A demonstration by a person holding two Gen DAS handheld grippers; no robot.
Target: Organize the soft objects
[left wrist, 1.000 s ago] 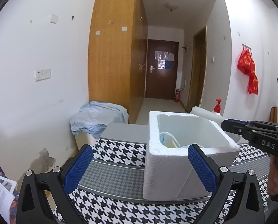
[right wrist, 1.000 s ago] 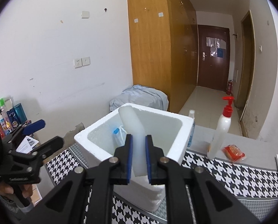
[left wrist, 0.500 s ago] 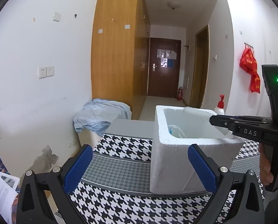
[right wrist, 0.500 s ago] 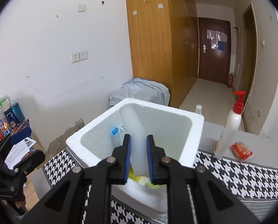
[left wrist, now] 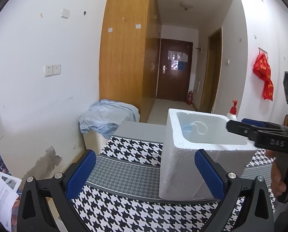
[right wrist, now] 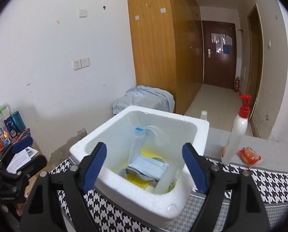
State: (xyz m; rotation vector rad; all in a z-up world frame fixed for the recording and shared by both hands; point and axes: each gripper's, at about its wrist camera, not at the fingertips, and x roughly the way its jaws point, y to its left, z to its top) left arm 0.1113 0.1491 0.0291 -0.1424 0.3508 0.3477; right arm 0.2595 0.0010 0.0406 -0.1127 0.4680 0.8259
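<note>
A white foam box [right wrist: 175, 199] stands on the houndstooth cloth [right wrist: 269, 185]; it also shows in the left wrist view [left wrist: 178, 170]. Inside lie a white foam roll [right wrist: 166, 179], a pale blue packet [right wrist: 147, 167], a face mask [right wrist: 142, 135] and something yellow [right wrist: 138, 181]. My right gripper [right wrist: 145, 167] is open and empty above the box's near side; it also shows in the left wrist view [left wrist: 260, 130]. My left gripper [left wrist: 145, 174] is open and empty, low at the box's left front; it shows at the left in the right wrist view [right wrist: 23, 154].
A white pump bottle [right wrist: 236, 135] with a red top, a red snack packet [right wrist: 249, 154] and a small clear bottle [right wrist: 204, 115] stand right of the box. A blue cloth heap [left wrist: 107, 118] lies by the wall. Toiletries [right wrist: 3, 127] and papers [left wrist: 0, 197] are at the left.
My right gripper has opened and let go of the white foam roll, which now lies inside the box. The left gripper has stayed open and sunk a little.
</note>
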